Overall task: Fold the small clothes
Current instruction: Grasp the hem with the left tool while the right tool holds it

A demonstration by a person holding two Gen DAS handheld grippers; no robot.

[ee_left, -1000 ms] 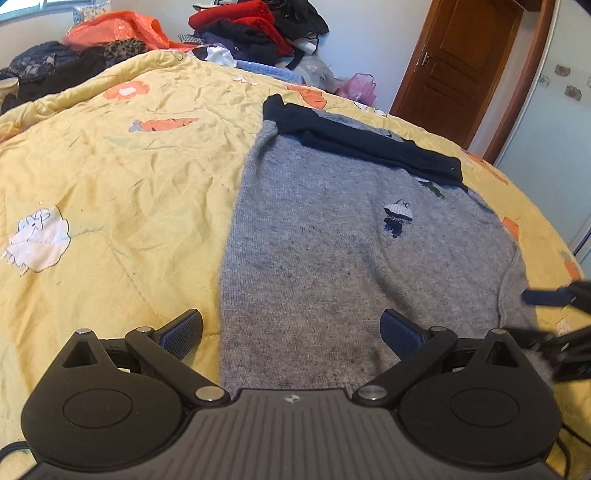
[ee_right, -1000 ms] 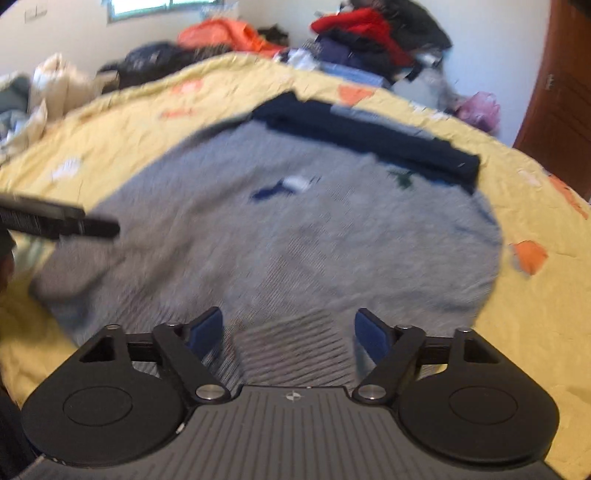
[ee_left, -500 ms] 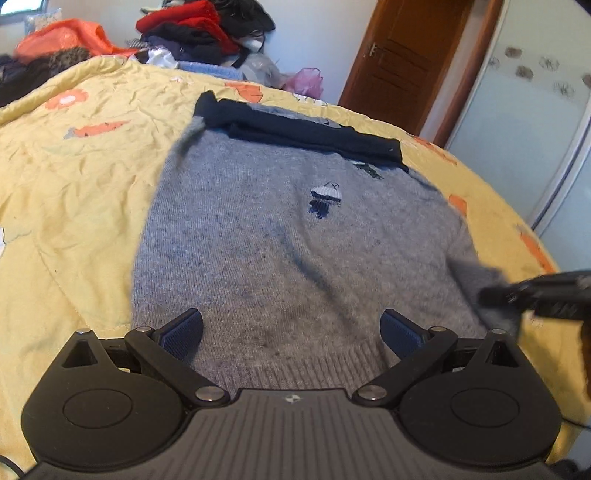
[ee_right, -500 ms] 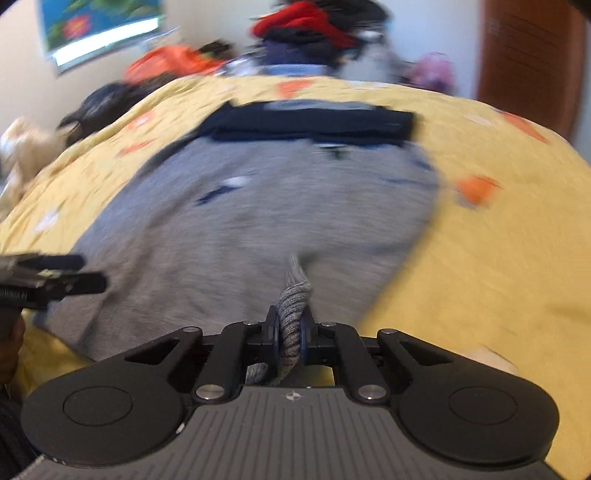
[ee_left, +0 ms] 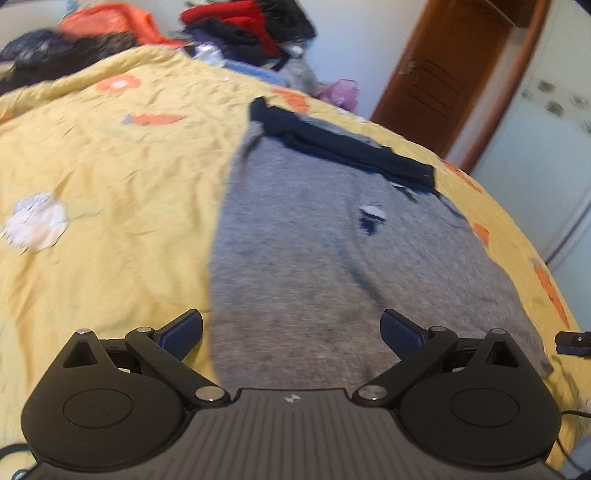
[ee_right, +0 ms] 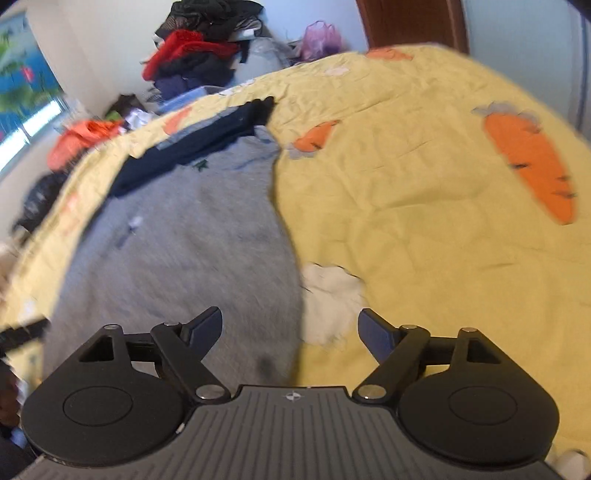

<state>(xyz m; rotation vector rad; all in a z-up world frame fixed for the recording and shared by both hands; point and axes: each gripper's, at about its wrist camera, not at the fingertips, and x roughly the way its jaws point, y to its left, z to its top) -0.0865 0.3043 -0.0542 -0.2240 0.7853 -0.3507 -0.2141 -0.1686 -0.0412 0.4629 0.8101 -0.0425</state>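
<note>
From the left wrist view, the left claw (ee_left: 291, 334) hangs low over the near hem of a grey sweater (ee_left: 332, 266), its two blue-padded fingers (ee_left: 183, 332) spread wide apart and gripping nothing. The sweater lies flat on the bed's yellow quilt (ee_left: 110, 184), stretching from the claw toward 12 o'clock; its left edge runs just inside the left finger. A folded dark navy garment (ee_left: 343, 147) lies across the sweater's far end, around 1 o'clock. At 3 o'clock the tip of the right claw (ee_left: 572, 341) pokes in by the sweater's near right corner. A heap of clothes (ee_left: 240, 29) sits beyond the bed at 11 o'clock, a wooden door (ee_left: 443, 85) at 1 o'clock.

From the right wrist view, the right claw (ee_right: 290, 334) is also spread open and empty. The sweater (ee_right: 192, 251) lies from under its left finger out toward 10 and 11 o'clock; its right edge passes between the fingers. The right finger hovers over bare quilt (ee_right: 424, 221) with a white patch (ee_right: 332, 299) and an orange carrot print (ee_right: 532, 162).
</note>
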